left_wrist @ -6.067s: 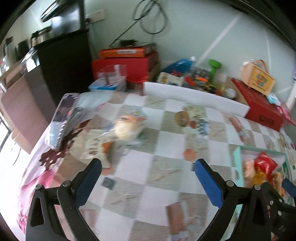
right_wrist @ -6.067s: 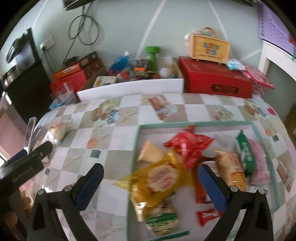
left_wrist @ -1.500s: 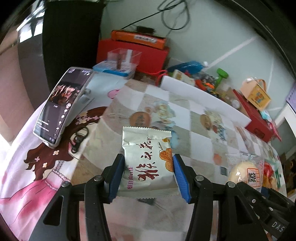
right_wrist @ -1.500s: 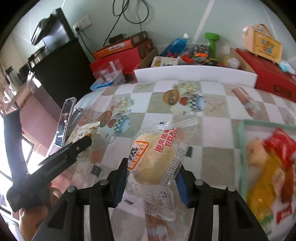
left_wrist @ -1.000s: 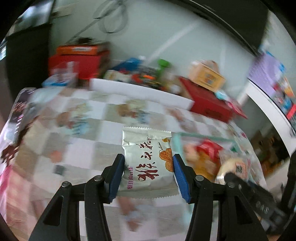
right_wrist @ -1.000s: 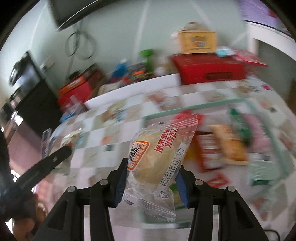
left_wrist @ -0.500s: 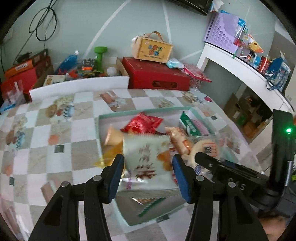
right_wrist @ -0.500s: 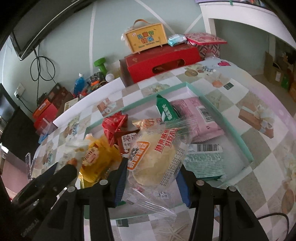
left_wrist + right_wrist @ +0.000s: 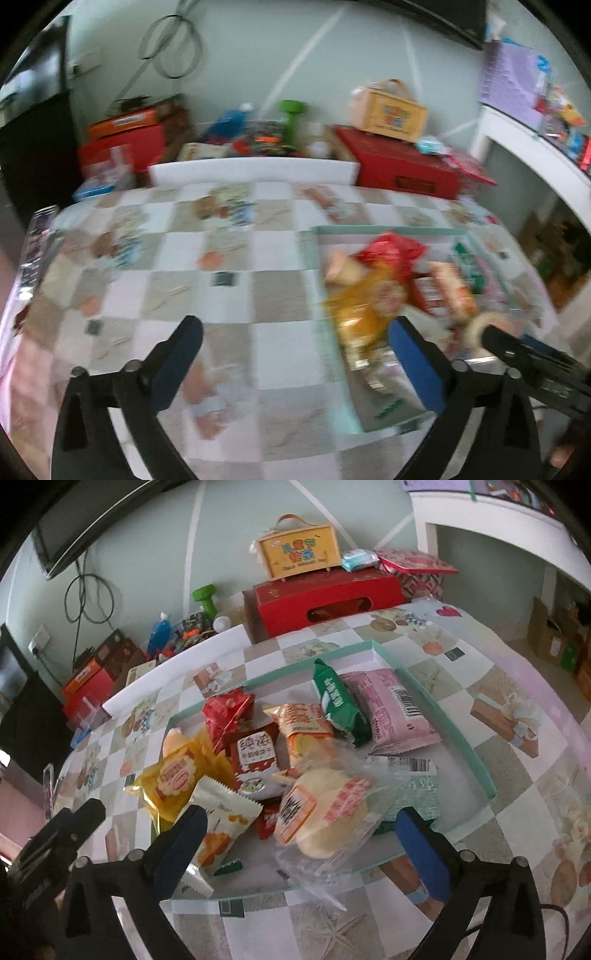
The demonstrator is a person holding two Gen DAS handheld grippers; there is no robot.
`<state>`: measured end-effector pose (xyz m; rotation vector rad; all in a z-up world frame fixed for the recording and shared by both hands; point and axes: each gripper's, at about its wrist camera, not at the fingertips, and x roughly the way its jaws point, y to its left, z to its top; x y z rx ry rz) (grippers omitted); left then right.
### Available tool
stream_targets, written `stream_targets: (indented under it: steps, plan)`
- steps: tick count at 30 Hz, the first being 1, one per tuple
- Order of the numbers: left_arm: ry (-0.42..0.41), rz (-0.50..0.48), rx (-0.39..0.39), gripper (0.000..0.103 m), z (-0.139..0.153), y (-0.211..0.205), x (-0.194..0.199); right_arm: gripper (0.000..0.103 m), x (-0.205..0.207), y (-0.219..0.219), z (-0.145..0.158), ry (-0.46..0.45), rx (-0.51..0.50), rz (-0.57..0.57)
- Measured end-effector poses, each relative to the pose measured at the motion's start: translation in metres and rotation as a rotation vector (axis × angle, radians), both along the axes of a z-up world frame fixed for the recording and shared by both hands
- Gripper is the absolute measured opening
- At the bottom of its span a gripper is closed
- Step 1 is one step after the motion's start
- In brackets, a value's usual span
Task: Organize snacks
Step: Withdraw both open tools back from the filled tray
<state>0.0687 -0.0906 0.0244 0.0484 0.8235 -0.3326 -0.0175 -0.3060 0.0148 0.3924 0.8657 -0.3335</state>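
Observation:
A shallow teal-rimmed tray (image 9: 448,725) on the checkered tablecloth holds several snack packs. The clear-wrapped bun (image 9: 325,814) lies at the tray's near edge, just ahead of my open, empty right gripper (image 9: 301,845). The white cracker packet (image 9: 218,827) lies at the tray's near left, by the right gripper's left finger. My left gripper (image 9: 295,354) is open and empty over the cloth left of the tray (image 9: 388,230); this view is blurred. The yellow pack (image 9: 177,775), red packs, green pack (image 9: 338,701) and pink pack (image 9: 391,709) lie further in.
Red boxes (image 9: 325,594), a yellow carry box (image 9: 299,555), a green dumbbell (image 9: 205,598) and clutter line the wall behind a white foam strip (image 9: 255,171). A phone (image 9: 35,243) lies at the table's left edge. A white shelf (image 9: 498,517) stands at right.
Both grippers have opened. The white cracker packet and the bun have dropped into the tray. The left gripper has swung left, away from the tray.

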Motion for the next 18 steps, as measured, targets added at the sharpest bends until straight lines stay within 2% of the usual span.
stream_targets:
  steps: [6, 11, 15, 18]
  plan:
    - [0.033, 0.085, 0.058, 0.102, -0.016, 0.026, -0.005, 0.103, -0.006, 0.026, -0.004, 0.022, -0.06, 0.055]
    - [0.084, 0.121, 0.05, 0.102, -0.028, 0.039, -0.022, 0.103, -0.012, 0.046, -0.006, 0.032, -0.08, 0.096]
    - [0.089, 0.177, 0.157, 0.102, -0.036, 0.036, -0.034, 0.103, -0.015, 0.056, -0.011, 0.053, -0.11, 0.114]
    - [0.077, 0.192, 0.181, 0.102, -0.035, 0.036, -0.035, 0.103, -0.014, 0.058, -0.011, 0.056, -0.124, 0.117]
